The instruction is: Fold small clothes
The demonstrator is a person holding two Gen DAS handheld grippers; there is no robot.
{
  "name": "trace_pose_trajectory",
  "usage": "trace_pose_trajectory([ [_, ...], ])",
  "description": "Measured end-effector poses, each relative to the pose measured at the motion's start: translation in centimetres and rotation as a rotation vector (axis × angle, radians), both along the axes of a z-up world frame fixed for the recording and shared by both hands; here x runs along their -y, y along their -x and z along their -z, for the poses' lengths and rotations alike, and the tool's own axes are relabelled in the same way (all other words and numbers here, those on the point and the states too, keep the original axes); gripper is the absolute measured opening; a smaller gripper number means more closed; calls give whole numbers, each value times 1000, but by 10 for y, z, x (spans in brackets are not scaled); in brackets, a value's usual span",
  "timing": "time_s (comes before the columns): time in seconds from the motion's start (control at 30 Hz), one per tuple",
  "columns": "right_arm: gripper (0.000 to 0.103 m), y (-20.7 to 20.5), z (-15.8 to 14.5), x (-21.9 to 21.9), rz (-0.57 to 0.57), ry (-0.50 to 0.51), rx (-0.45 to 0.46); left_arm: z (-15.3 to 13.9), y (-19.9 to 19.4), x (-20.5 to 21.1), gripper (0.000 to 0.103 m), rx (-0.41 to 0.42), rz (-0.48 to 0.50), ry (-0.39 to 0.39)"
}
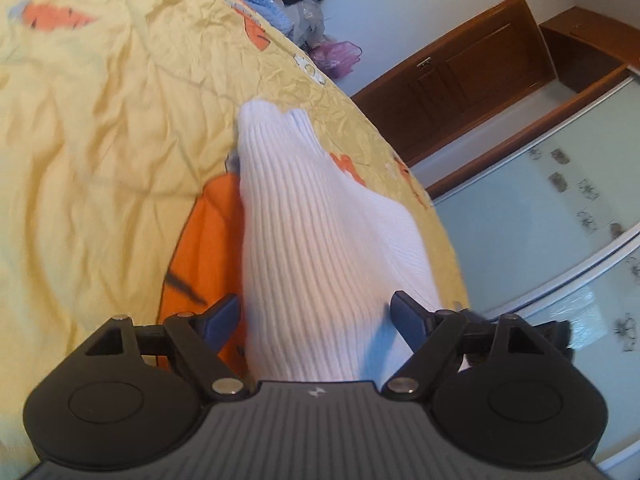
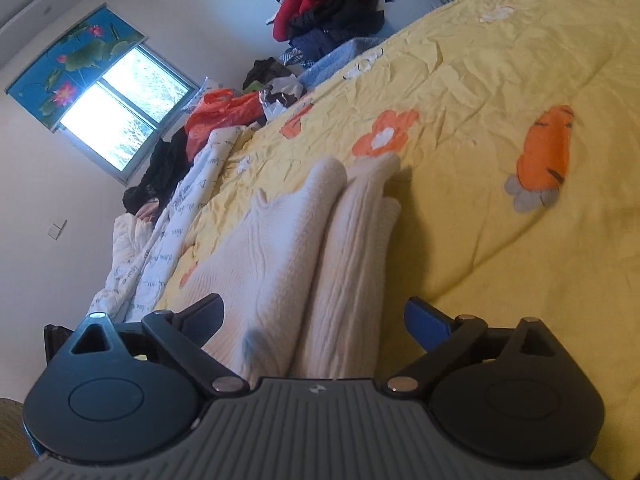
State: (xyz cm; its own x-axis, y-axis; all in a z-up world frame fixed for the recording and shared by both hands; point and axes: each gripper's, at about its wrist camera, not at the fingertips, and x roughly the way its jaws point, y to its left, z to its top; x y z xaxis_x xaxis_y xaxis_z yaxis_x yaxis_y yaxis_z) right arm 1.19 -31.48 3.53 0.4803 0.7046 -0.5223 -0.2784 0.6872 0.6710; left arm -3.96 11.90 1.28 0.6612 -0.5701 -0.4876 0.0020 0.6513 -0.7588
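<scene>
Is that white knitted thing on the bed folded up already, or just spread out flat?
Partly folded: in the right wrist view the white knit garment shows two long layers side by side on the yellow bedsheet.

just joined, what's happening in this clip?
A person with a handheld tool in each hand is working on white ribbed socks on a bed with a yellow carrot-print bedspread. The left tool has its jaws spread, with a white ribbed sock running between them. The right tool is also spread, over what looks like two cream-white socks lying side by side. Neither looks clamped.
</scene>
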Motion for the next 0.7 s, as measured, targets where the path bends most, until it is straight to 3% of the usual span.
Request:
trace_pose_trajectory([
  [0.07, 94, 8, 8, -5, -35, 23, -37, 3, 5, 7, 83, -5, 18, 4],
  [0.17, 78, 13, 23, -18, -76, -24, -99, 9, -2, 21, 84, -27, 62, -40],
  [0.2, 77, 13, 24, -22, -79, -23, -95, 12, -7, 24, 84, -47, 69, -50],
  [0.27, 73, 13, 22, -31, -104, 15, -67, 10, -13, 28, 70, -53, 67, -82],
  [0.33, 59, 14, 15, -32, -131, 15, -57, -8, -9, 36, 50, -15, 91, -174],
  [0.4, 54, 22, 0, -28, -161, 9, -17, -25, 5, 41, 49, 33, 114, -233],
  [0.5, 54, 41, -12, -18, -201, -4, 2, -28, 22, 47, 49, 44, 167, -273],
  [0.57, 53, 52, 0, -15, -216, 5, -25, -18, 29, 53, 51, 33, 183, -327],
  [0.6, 53, 57, 10, -15, -203, 33, -31, -13, 31, 54, 58, 45, 176, -345],
  [0.63, 58, 58, 17, -11, -175, 7, -31, -11, 33, 54, 68, 56, 157, -359],
  [0.7, 76, 55, 26, -3, -106, -55, -81, -20, 39, 54, 73, 68, 135, -400],
])
